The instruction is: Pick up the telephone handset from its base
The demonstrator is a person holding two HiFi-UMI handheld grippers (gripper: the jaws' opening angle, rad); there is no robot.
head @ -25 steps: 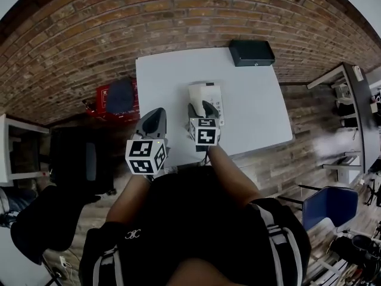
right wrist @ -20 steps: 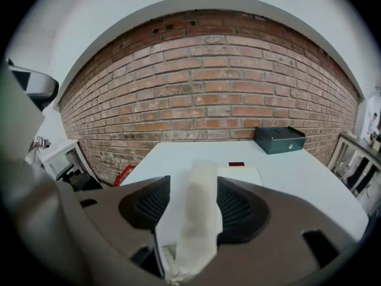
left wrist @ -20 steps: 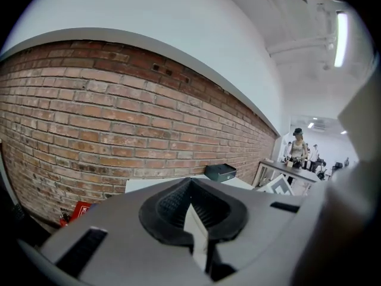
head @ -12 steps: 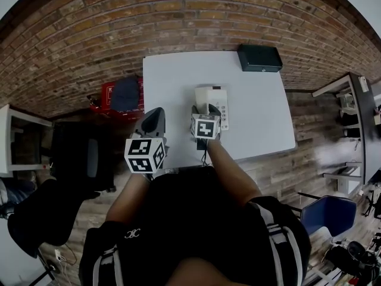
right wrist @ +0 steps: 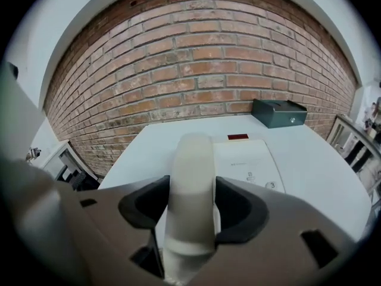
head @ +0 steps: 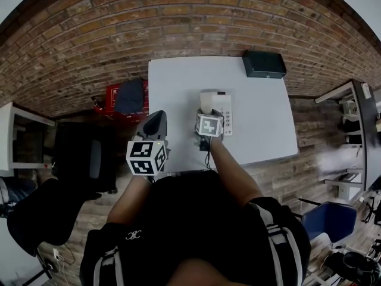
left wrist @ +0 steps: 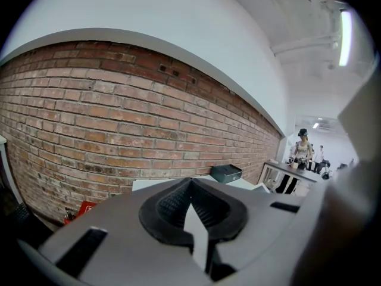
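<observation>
A cream telephone base (head: 222,108) with a red display (right wrist: 238,137) lies on the white table (head: 178,88). Its pale handset (right wrist: 190,177) rests along the base's left side. My right gripper (head: 206,113) points down over the handset's near part. In the right gripper view the right gripper (right wrist: 192,190) is open, and the handset runs up between its two black pads (right wrist: 143,206), which stand close at either side. My left gripper (head: 155,118) hovers off the table's left front corner, shut and empty, its pads (left wrist: 172,204) together.
A black box (head: 264,64) sits at the table's far right corner. A brick wall runs behind the table. A red crate with a dark bag (head: 122,95) stands left of the table, a black chair (head: 83,159) nearer left, a blue chair (head: 330,216) at right.
My right gripper has come down and forward over the handset, so the phone's near end is now hidden under its marker cube. The left gripper has hardly shifted.
</observation>
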